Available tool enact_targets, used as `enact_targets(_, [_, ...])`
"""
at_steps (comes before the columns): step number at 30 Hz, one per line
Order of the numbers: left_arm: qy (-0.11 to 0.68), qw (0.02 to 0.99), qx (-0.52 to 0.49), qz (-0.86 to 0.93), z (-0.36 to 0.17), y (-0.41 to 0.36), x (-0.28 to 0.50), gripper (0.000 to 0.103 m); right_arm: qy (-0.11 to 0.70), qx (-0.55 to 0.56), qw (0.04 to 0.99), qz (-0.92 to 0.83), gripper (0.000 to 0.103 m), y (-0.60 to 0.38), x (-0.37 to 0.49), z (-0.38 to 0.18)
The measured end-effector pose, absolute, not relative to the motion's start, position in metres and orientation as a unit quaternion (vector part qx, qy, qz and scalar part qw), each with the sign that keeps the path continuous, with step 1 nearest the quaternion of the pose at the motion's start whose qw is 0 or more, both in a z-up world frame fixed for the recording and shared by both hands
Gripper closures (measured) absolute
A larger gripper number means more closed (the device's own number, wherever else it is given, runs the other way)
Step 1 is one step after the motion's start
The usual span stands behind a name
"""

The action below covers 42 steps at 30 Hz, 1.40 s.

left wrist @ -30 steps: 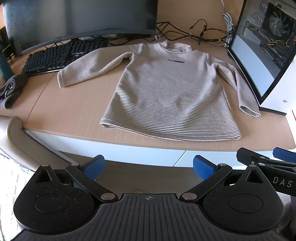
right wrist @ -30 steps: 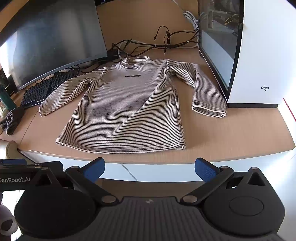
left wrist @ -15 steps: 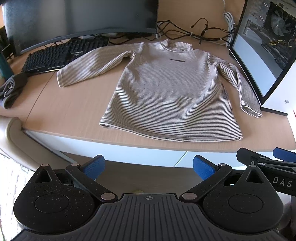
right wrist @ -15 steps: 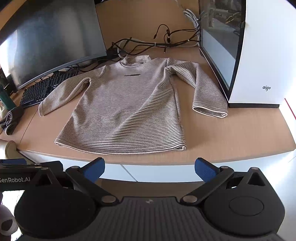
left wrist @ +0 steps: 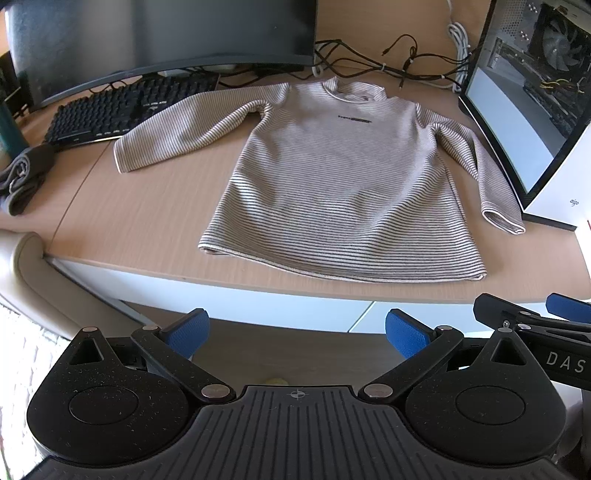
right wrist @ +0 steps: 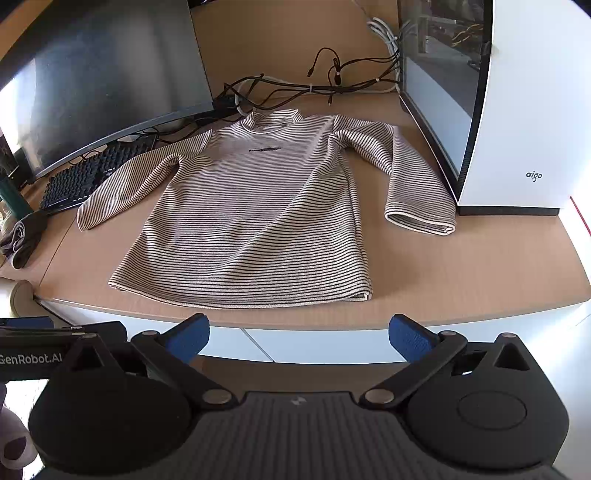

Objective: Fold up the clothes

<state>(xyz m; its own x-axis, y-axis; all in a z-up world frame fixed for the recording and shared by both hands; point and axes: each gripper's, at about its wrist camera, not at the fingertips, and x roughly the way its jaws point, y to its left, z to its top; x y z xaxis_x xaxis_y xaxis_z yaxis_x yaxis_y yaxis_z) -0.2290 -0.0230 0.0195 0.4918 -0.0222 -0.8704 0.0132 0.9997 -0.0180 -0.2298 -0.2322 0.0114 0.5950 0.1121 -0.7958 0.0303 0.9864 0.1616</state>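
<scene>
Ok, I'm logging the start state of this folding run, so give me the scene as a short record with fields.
garment: striped long-sleeve shirt, flat, front up, unfolded
surface: wooden desk
hem: toward the desk's front edge
sleeves: one spread toward the keyboard, the other bent alongside the PC case
behind collar: monitor, cables
left gripper: open, off the desk, touching nothing
right gripper: open, off the desk, touching nothing

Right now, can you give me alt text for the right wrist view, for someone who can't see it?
A striped shirt lies flat and unfolded on a desk, sleeves spread, collar away from the camera. The open right gripper hovers off the desk's near edge, holding nothing. A monitor and keyboard sit behind left, a white PC case to the right.
</scene>
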Motion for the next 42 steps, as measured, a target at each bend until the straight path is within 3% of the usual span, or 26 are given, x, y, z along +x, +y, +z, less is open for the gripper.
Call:
enact_targets(25, [0.525,0.850,-0.030,-0.031,0.002,-0.016,-0.181,0.000,0.466,0.107,0.878,0.015,0.000,-0.240,-0.193,-0.002])
enact_targets(42, [0.532,0.840,-0.004,-0.108,-0.081,0.004,-0.023,0.000,0.488,0.162,0.856,-0.048,0.000,-0.228,-0.077,-0.052])
